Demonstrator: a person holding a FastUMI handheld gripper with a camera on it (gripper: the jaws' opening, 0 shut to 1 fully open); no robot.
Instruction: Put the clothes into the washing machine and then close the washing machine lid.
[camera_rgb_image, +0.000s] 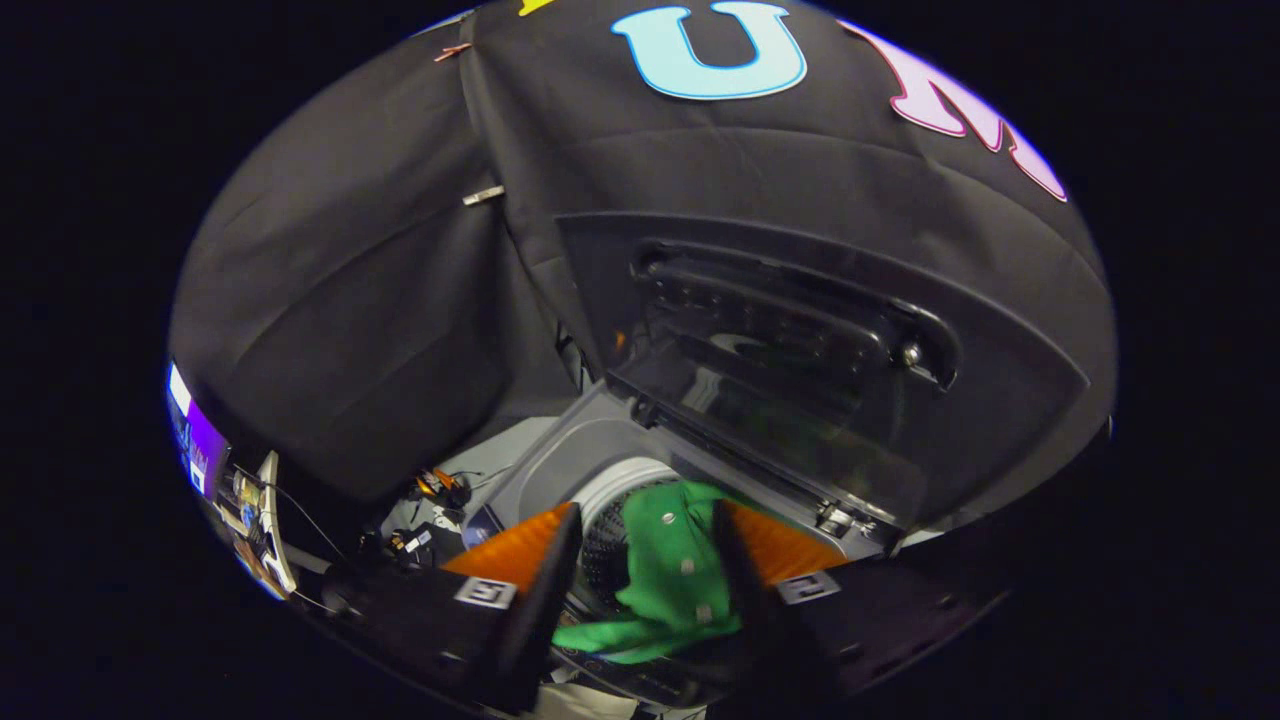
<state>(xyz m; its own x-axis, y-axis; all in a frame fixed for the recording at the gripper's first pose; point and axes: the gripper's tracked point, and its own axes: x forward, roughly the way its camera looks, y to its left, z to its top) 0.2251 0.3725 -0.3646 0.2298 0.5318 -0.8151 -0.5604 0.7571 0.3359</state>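
Observation:
A top-loading washing machine (560, 460) stands just ahead, its dark glass lid (790, 340) raised upright against the booth wall. A green buttoned garment (670, 570) lies in the mouth of the perforated drum (605, 550), one end draped over the near rim. My gripper (645, 515) hovers over the opening and is open. Its two fingers (545, 590) stand wide apart on either side of the garment, and I see neither one pressing on the cloth.
The lid's hinge (840, 520) sits at the back right of the opening. To the left of the machine lie cables and small orange-and-black items (435, 490). Further left are a lit screen (200, 450) and a white stand (270, 520).

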